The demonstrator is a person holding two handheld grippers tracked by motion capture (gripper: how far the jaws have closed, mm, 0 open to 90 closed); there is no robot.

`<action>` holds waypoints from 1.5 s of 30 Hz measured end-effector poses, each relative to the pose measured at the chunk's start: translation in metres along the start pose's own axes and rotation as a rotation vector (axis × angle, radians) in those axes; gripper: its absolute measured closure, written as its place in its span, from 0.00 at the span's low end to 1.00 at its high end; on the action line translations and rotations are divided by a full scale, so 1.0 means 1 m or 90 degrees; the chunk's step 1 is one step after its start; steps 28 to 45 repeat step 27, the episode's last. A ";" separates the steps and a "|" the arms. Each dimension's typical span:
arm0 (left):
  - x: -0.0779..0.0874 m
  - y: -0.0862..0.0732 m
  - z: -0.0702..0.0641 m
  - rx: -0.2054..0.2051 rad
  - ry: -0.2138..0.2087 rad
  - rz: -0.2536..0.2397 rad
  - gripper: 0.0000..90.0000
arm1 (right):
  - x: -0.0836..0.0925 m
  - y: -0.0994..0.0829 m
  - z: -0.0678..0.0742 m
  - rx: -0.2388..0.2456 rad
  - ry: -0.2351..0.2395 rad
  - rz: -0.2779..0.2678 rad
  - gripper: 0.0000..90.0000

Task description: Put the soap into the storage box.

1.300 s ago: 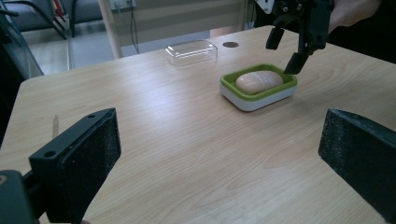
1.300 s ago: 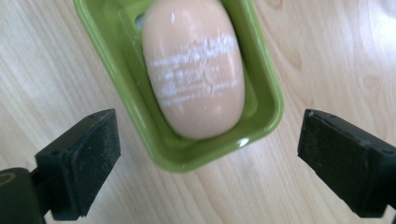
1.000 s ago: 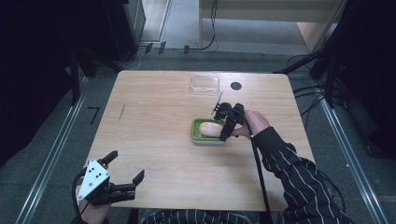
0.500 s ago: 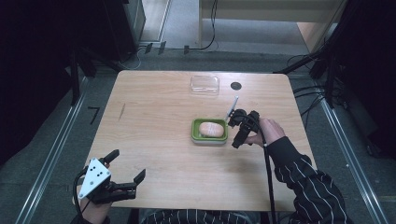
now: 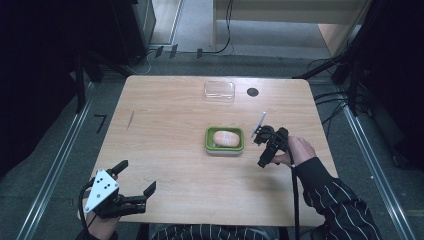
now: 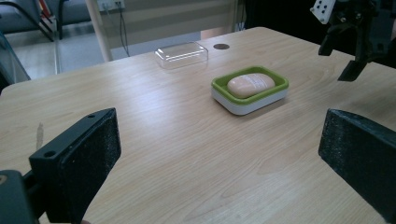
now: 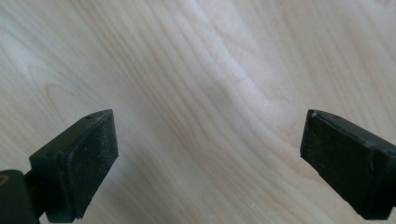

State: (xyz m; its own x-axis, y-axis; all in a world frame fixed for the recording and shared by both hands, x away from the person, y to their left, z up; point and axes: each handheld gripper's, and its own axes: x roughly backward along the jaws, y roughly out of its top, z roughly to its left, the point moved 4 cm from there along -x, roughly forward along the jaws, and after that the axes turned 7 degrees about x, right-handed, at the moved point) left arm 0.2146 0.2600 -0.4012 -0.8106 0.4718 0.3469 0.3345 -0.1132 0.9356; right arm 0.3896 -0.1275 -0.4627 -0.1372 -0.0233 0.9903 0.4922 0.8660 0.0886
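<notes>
room: dark surroundings, grey floor point(image 5: 60, 165) running around the table, cables point(image 5: 325, 95) trailing off the right side, pale wooden furniture point(image 5: 280, 10) standing at the far end
table: light wood top point(image 5: 170, 150), rounded corners, taking up the middle of the high view; small dark round hole point(image 5: 252, 92) sitting near the far edge; faint dark mark point(image 5: 130, 119) lying on the left part
right arm: striped sleeve point(image 5: 340, 205) coming in from bottom right
left gripper: point(image 5: 135, 177) hovering at the near left corner of the table, jaws standing wide apart and holding nothing, grey three-cornered plate on top; pointing toward the dish in its own view
right gripper: point(image 5: 260, 149) hanging just right of the dish, apart from it, jaws spread wide with nothing between them; looking straight down at bare wood in its own view
soap dish: point(image 5: 224, 149) green rim, white base, sitting right of table centre
clear lid: point(image 5: 219, 91) lying near the far edge, well apart from the dish, just left of the hole
soap: point(image 5: 226, 138) pale oval bar resting inside the dish
</notes>
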 end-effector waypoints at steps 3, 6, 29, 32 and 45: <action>-0.001 0.000 0.000 0.000 0.000 -0.001 0.00 | -0.003 -0.007 0.002 -0.007 0.000 0.006 0.05; -0.002 0.001 0.000 0.001 -0.002 -0.001 0.00 | -0.003 -0.014 0.003 -0.015 -0.005 -0.006 0.06; -0.006 0.002 -0.003 -0.006 -0.010 0.003 0.00 | -0.018 -0.052 0.018 -0.030 0.015 0.019 0.07; -0.006 0.002 -0.003 -0.006 -0.010 0.003 0.00 | -0.018 -0.052 0.018 -0.030 0.015 0.019 0.07; -0.006 0.002 -0.003 -0.006 -0.010 0.003 0.00 | -0.018 -0.052 0.018 -0.030 0.015 0.019 0.07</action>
